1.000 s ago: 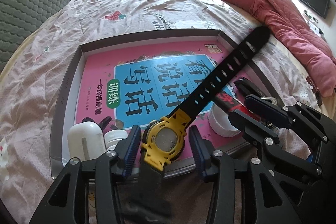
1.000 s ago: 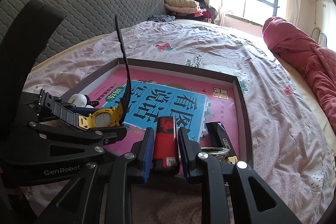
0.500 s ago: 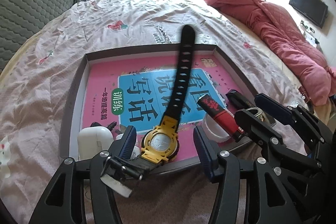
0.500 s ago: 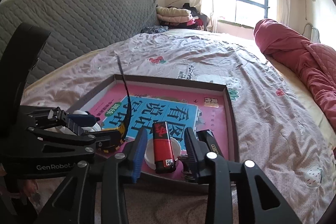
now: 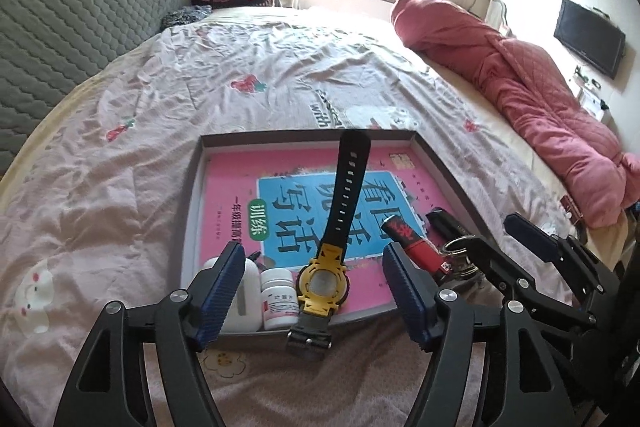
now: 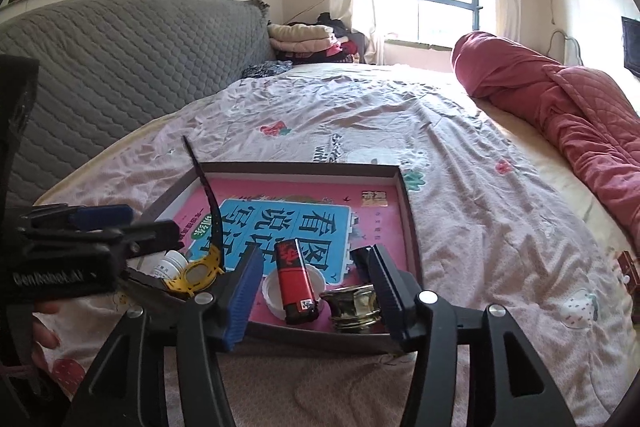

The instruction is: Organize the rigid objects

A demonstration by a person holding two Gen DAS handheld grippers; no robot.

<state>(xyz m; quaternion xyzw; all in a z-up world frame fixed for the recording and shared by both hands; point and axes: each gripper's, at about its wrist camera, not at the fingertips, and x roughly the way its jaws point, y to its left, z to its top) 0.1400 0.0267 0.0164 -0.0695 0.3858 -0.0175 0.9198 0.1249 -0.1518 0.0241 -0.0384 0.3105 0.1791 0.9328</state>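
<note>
A yellow watch [image 5: 323, 281] lies across the tray's [image 5: 192, 227] near rim between the left gripper's [image 5: 314, 293] opening, empty jaws; a red lighter [image 6: 295, 281] rests between the right gripper's [image 6: 312, 293] opening jaws, untouched.

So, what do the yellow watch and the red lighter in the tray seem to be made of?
The yellow-cased watch with a black strap: probably matte plastic case and rubbery strap, since the perforated strap stands curved. The red and black rectangular lighter: likely glossy plastic, given its smooth printed body.
</note>
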